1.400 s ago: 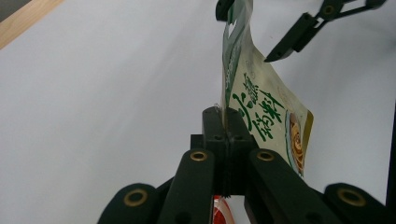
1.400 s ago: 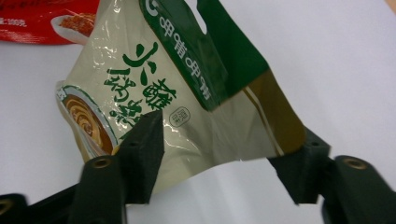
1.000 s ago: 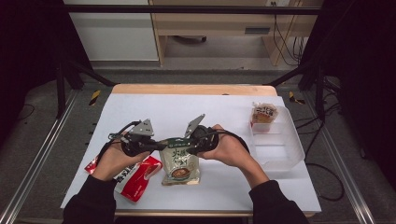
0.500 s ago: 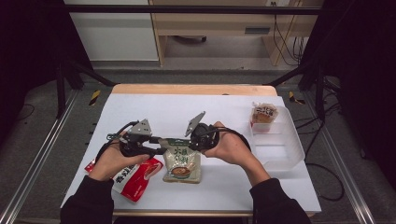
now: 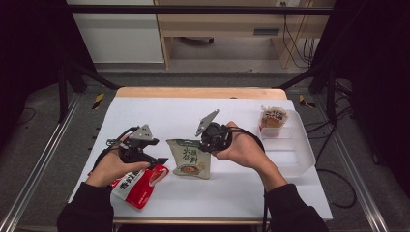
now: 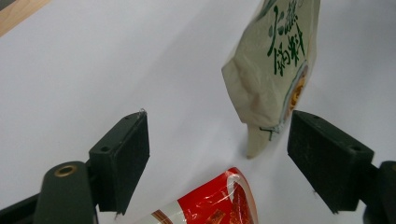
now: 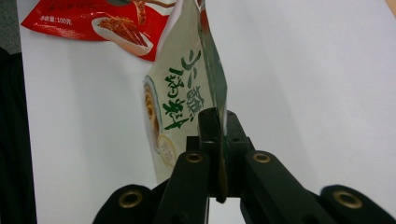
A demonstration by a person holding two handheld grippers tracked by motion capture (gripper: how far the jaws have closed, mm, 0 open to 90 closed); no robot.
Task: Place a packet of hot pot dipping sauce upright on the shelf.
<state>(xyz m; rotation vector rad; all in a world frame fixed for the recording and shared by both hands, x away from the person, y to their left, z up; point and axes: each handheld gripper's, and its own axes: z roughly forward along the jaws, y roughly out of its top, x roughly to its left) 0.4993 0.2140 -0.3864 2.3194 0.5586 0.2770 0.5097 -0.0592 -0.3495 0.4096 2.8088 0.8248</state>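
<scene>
- Landmark: beige pouch [image 5: 190,158] with green lettering, near the middle of the white table [image 5: 169,113].
- Right gripper [image 5: 205,143] sits at the pouch's upper right corner. In the right gripper view its jaws are pressed together on the pouch's edge [image 7: 212,105], no gap between them; the pouch stands out from the jaws, printed face turned to one side.
- In the left gripper view the pouch's lower end [image 6: 268,70] looks lifted off the table, hanging crumpled.
- Left gripper [image 5: 162,160] lies just left of the pouch, pointing toward it. Jaws wide apart, nothing between them; the pouch's bottom corner falls near the right-hand jaw in its own view, whether touching I cannot tell.
- Red packet [image 5: 135,183] lies flat, left of and below the pouch, just under the left gripper; its corner is seen between the open jaws [image 6: 210,200].
- Clear plastic bin [image 5: 295,150] stands right of the pouch, well apart; a small packaged snack [image 5: 272,118] stands at its far end.
</scene>
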